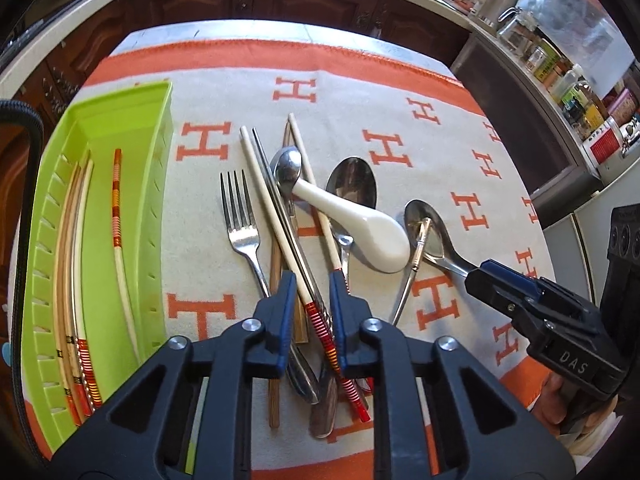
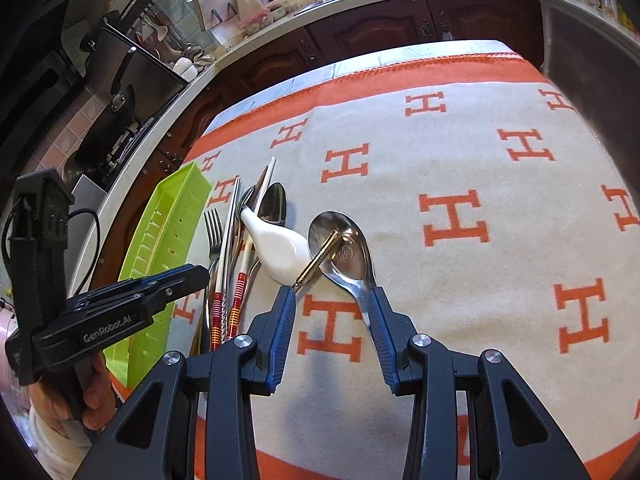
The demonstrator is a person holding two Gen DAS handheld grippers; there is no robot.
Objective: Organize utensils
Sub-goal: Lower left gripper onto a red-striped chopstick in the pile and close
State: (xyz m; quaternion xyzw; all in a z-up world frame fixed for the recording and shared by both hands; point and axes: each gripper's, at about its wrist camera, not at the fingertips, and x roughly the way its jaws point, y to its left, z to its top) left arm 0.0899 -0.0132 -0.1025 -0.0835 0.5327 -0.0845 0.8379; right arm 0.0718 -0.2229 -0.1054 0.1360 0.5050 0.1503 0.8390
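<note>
A heap of utensils lies on the H-patterned cloth (image 1: 380, 92). My left gripper (image 1: 311, 276) reaches down into it and is shut on a cream chopstick (image 1: 280, 224) with a red-banded end; a metal chopstick runs alongside it in the same narrow gap. A fork (image 1: 240, 216), a white ceramic spoon (image 1: 360, 228) and steel spoons lie around them. My right gripper (image 2: 332, 292) is open over the cloth. The handle of a steel spoon (image 2: 344, 248) lies just inside its right finger. A thin gold-ended stick (image 2: 320, 256) rests across that spoon's bowl.
A lime green tray (image 1: 120, 120) holding several chopsticks lies left of the heap. Dark wooden cabinets and a crowded counter (image 2: 360, 4) run behind the table. A shelf of jars (image 1: 568, 80) stands to the right. A hand (image 2: 96, 396) holds the left gripper's handle.
</note>
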